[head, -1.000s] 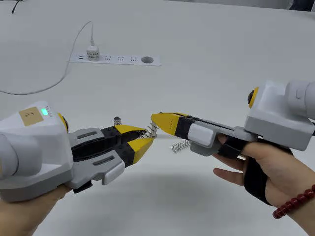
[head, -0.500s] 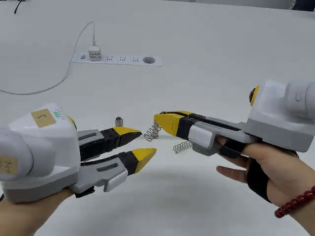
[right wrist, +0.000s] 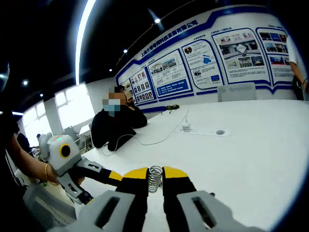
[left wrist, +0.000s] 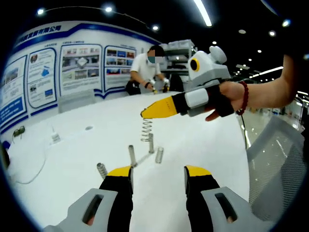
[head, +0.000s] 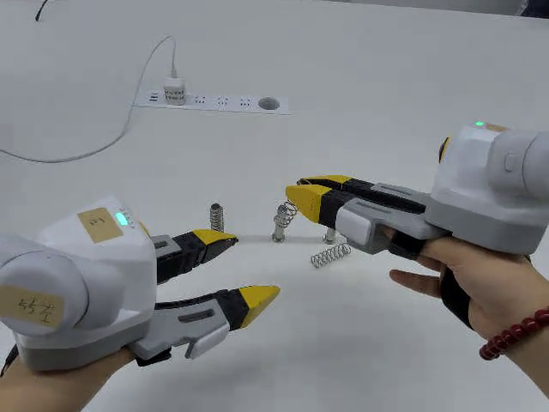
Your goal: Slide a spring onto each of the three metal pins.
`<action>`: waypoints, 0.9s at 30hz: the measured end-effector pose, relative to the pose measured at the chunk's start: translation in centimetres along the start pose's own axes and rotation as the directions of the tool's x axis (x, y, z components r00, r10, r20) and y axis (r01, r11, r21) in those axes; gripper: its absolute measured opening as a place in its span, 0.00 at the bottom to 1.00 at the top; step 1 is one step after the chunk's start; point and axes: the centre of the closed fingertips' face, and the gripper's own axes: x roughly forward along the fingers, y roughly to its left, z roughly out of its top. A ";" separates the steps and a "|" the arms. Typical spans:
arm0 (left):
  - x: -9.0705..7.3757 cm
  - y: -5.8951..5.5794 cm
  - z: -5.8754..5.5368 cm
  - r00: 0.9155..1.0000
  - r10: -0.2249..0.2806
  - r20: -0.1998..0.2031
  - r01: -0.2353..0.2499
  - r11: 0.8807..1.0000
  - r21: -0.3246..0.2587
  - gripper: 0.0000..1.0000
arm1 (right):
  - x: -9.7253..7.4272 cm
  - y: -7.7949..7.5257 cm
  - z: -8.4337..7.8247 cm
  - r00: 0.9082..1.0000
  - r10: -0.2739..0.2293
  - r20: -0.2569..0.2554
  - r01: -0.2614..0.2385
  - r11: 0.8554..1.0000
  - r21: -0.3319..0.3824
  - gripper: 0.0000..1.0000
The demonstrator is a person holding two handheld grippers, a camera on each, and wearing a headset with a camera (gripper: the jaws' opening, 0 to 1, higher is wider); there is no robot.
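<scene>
The right gripper (head: 305, 190) has its jaws pressed together on the top coils of a spring (head: 287, 213). That spring hangs from the yellow tips with its long axis close to upright, leaning a little in the head view. Its lower end is at the top of the middle pin (head: 279, 232), but it is hard to tell whether the coils have gone over the pin or only hang beside it. In the left gripper view the same spring (left wrist: 146, 129) hangs straight down over the table (left wrist: 203, 145). The right gripper view shows only a short stack of coils between the tips. The left gripper (head: 244, 269) is low and near the person, jaws spread wide with nothing between them. It points toward the pins but is apart from them. The left pin (head: 216, 216) stands upright with coils around it. The right pin (head: 330, 233) is half hidden behind the right gripper, so only its foot shows. A loose spring (head: 330, 255) lies flat on the table just in front of that pin, its axis running sideways. A power strip (head: 219, 101) lies far back.
</scene>
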 end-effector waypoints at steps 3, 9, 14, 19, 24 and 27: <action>-0.1 0.0 -0.3 1.000 0.005 -0.010 -0.005 1.000 0.000 0.47 | 0.4 -0.5 -0.1 1.000 -0.016 -0.014 0.015 0.999 -0.044 0.11; -0.1 0.0 -0.8 1.000 0.011 -0.021 -0.011 1.000 -0.005 0.54 | 1.2 -1.4 -0.4 0.999 -0.041 -0.034 0.037 0.993 -0.115 0.11; -0.2 0.0 -1.1 0.999 0.017 -0.027 -0.017 1.000 -0.007 0.59 | 1.8 -2.1 -0.4 0.997 -0.061 -0.039 0.054 0.985 -0.165 0.11; -0.2 -0.1 -1.6 0.999 0.017 -0.048 -0.017 1.000 0.003 0.63 | 2.4 -2.6 -0.9 0.995 -0.077 -0.056 0.064 0.976 -0.210 0.11; -0.2 0.1 -1.9 0.998 0.021 -0.059 -0.021 1.000 -0.004 0.67 | 3.0 -3.2 -1.4 0.993 -0.093 -0.067 0.074 0.968 -0.241 0.11; -0.3 0.2 -2.0 0.998 0.025 -0.057 -0.026 1.000 -0.010 0.69 | 3.2 -3.5 -1.5 0.992 -0.101 -0.071 0.079 0.962 -0.261 0.12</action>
